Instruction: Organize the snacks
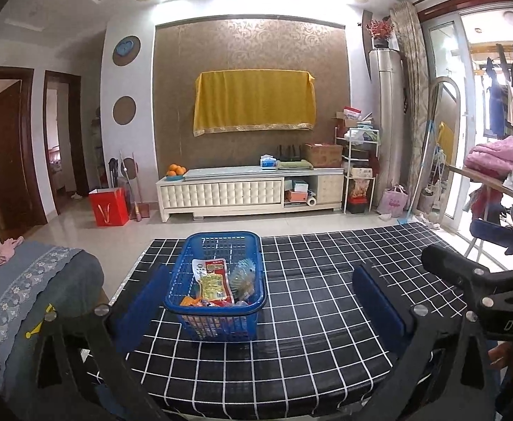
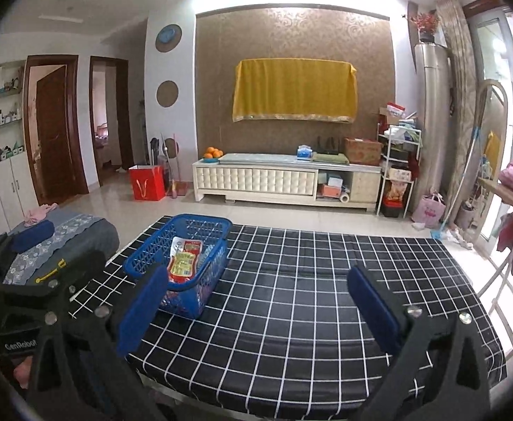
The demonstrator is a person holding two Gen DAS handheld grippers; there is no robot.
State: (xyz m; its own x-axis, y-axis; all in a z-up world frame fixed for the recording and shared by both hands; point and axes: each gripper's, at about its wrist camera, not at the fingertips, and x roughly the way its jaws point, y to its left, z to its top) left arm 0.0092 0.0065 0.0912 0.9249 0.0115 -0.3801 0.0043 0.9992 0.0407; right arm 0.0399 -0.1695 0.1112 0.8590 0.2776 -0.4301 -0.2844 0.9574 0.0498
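A blue plastic basket (image 1: 218, 263) stands on the black table with white grid lines (image 1: 326, 298). It holds several snack packets, among them a red and yellow packet (image 1: 214, 280) and a clear crinkled bag (image 1: 242, 277). My left gripper (image 1: 256, 301) is open, its blue pads wide apart on either side of the basket and nearer to me, touching nothing. In the right wrist view the basket (image 2: 182, 245) stands at the table's left, just beyond the left pad. My right gripper (image 2: 256, 305) is open over bare tablecloth (image 2: 309, 280), holding nothing.
A grey cushioned seat with a lace cover (image 1: 32, 280) stands left of the table. Beyond the table lies a tiled floor, a white TV cabinet (image 1: 249, 189) and a red bag (image 1: 109, 207). A rack with clothes (image 1: 502, 168) stands at the right.
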